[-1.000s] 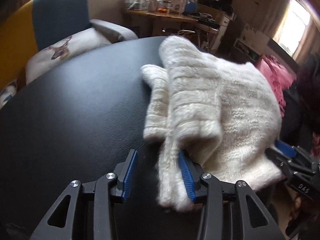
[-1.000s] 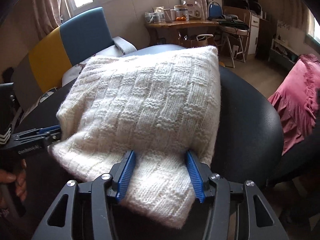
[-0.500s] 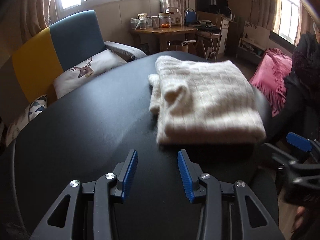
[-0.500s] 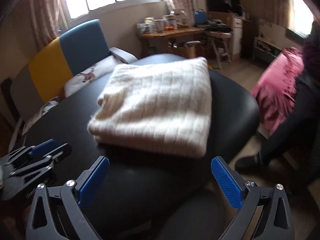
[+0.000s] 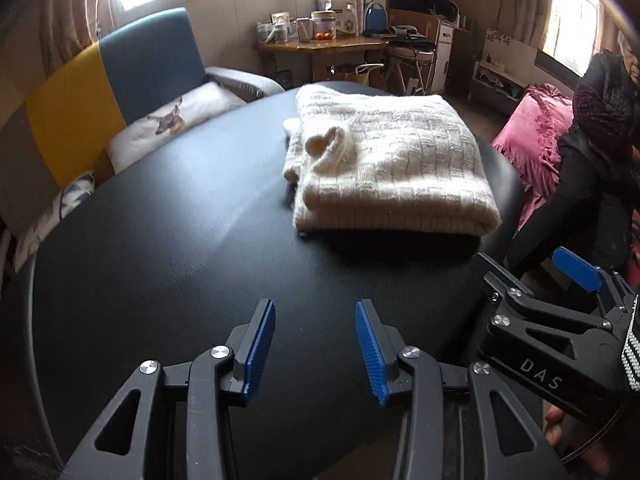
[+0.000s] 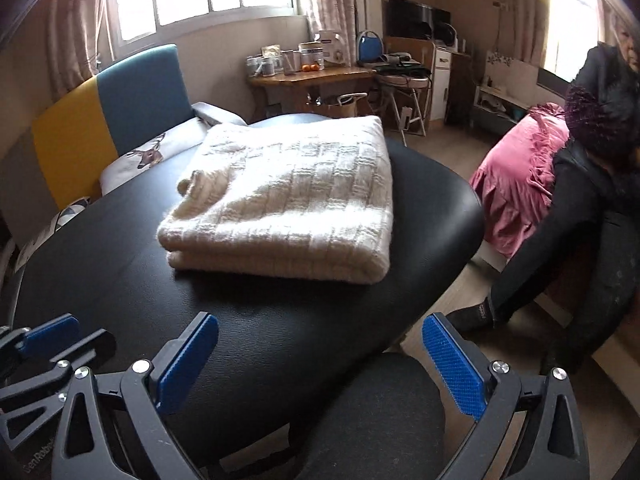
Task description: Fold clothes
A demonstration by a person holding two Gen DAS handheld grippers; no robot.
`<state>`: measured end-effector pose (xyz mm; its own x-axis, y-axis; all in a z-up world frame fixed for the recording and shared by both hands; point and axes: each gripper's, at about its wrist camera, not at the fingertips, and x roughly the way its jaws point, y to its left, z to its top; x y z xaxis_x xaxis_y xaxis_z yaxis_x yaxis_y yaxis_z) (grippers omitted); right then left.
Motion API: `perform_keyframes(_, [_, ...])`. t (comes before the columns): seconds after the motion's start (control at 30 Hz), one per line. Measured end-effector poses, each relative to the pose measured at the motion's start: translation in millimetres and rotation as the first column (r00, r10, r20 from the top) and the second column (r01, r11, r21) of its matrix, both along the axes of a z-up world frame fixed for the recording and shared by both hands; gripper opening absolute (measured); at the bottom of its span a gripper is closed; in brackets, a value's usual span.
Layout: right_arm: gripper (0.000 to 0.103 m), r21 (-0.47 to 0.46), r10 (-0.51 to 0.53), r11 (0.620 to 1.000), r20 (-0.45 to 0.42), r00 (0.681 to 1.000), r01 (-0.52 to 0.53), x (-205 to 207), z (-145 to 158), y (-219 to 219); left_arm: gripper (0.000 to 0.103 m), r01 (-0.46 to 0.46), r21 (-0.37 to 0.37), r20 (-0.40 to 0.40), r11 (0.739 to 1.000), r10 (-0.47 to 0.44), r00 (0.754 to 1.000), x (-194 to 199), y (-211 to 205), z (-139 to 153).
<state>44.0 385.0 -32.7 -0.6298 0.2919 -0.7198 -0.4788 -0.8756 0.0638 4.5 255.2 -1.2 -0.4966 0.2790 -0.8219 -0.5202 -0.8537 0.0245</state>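
A cream knitted sweater (image 5: 384,164) (image 6: 292,200) lies folded into a thick rectangle on the far right part of the black oval table (image 5: 160,248) (image 6: 280,332). A sleeve cuff sticks out at its left edge. My left gripper (image 5: 316,344) hangs open over the near table, well short of the sweater, with nothing between its blue pads. My right gripper (image 6: 320,360) stands wide open at the table's near edge, also empty. In the left wrist view the right gripper (image 5: 560,304) shows at the right. The left gripper's tips (image 6: 48,340) appear at the left of the right wrist view.
A blue and yellow sofa (image 5: 120,80) with a deer cushion stands behind the table. A wooden desk (image 6: 312,76) with jars is at the back. A pink cloth (image 6: 516,184) and a person in black (image 6: 592,200) are at the right. A dark seat (image 6: 372,420) lies below the right gripper.
Both grippers let go of the sweater and drew back toward me. The right gripper opened wide. The sweater now rests folded and flat on the table.
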Motion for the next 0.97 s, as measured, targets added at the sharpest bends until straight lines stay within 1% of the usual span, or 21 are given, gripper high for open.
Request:
perform_keyframes(0.13, [0.103, -0.013, -0.002, 1.000, 0.004, 1.000, 0.002, -0.5, -2.6, 0.3, 0.042, -0.003, 0.004, 0.011, 1.000, 0.003, 1.000, 0.6, 1.3, -1.8])
perform_keyframes(0.33, [0.103, -0.013, 0.000, 1.000, -0.004, 1.000, 0.000, -0.5, -2.4, 0.0, 0.042, 0.002, -0.023, 0.012, 1.000, -0.001, 1.000, 2.4, 5.6, -6.6])
perform_keyframes(0.47, [0.103, -0.018, 0.004, 1.000, -0.008, 1.000, -0.004, -0.4, -2.7, -0.6, 0.042, -0.030, -0.005, 0.015, 1.000, 0.030, 0.999, -0.6, 1.2, -11.3])
perform_keyframes(0.5, [0.103, -0.019, 0.005, 1.000, -0.009, 1.000, -0.006, -0.3, -2.8, -0.8, 0.042, -0.042, -0.003, -0.004, 0.999, 0.042, 0.999, -0.6, -0.3, -11.2])
perform_keyframes(0.57, [0.103, -0.019, 0.009, 1.000, -0.007, 1.000, -0.009, -0.5, -3.4, -1.5, 0.042, -0.071, -0.024, -0.077, 0.997, 0.069, 0.995, 0.9, -3.1, -8.9])
perform_keyframes(0.6, [0.103, -0.017, 0.010, 1.000, -0.005, 1.000, -0.010, -0.5, -3.9, -2.1, 0.042, -0.074, -0.027, -0.088, 0.997, 0.071, 0.994, 0.7, -3.4, -8.4])
perform_keyframes(0.73, [0.103, -0.019, 0.013, 1.000, 0.003, 1.000, -0.013, -1.3, -6.1, -3.6, 0.042, -0.070, -0.011, -0.103, 0.997, 0.069, 0.992, 1.1, -6.4, -6.0])
perform_keyframes(0.83, [0.103, -0.021, 0.014, 1.000, 0.006, 1.000, -0.014, -1.3, -6.8, -4.7, 0.042, -0.071, -0.018, -0.115, 0.997, 0.068, 0.991, 1.0, -6.6, -5.7])
perform_keyframes(0.97, [0.103, -0.023, 0.014, 1.000, 0.013, 1.000, -0.013, -1.4, -8.3, -5.5, 0.042, -0.071, -0.027, -0.084, 0.997, 0.068, 0.994, -1.6, -6.1, -9.6])
